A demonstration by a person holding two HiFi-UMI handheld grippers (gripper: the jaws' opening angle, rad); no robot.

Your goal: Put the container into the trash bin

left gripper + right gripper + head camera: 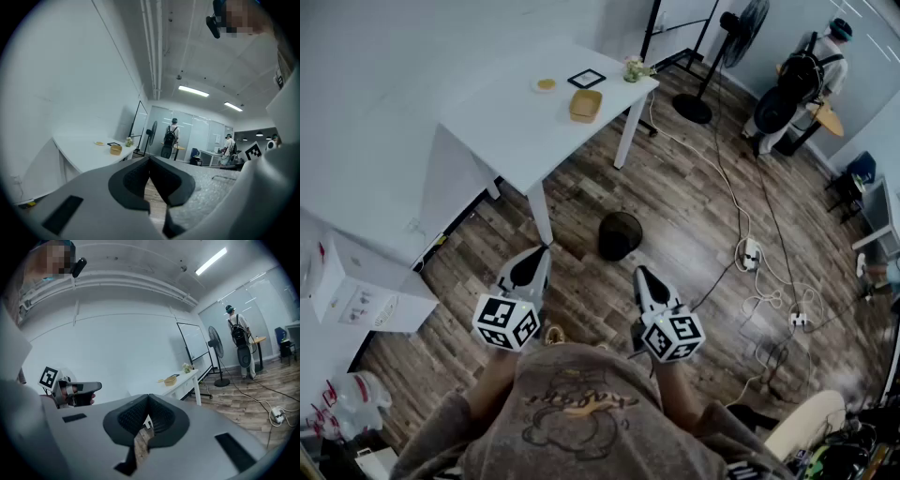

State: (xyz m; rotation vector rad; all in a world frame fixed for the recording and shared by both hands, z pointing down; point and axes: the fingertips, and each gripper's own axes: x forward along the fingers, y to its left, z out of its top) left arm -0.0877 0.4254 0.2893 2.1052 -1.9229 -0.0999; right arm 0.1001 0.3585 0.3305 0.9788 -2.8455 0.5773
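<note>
A tan container sits on the white table at the far left, and it also shows small in the left gripper view and in the right gripper view. A black trash bin stands on the wood floor just past the table's near leg. My left gripper and right gripper hover side by side near my body, short of the bin and well away from the container. Both are shut with nothing between the jaws, as their own views confirm for the left gripper and the right gripper.
On the table are also a small plate, a black frame and a little plant. A standing fan and a person with a backpack are at the far right. Cables and power strips lie on the floor.
</note>
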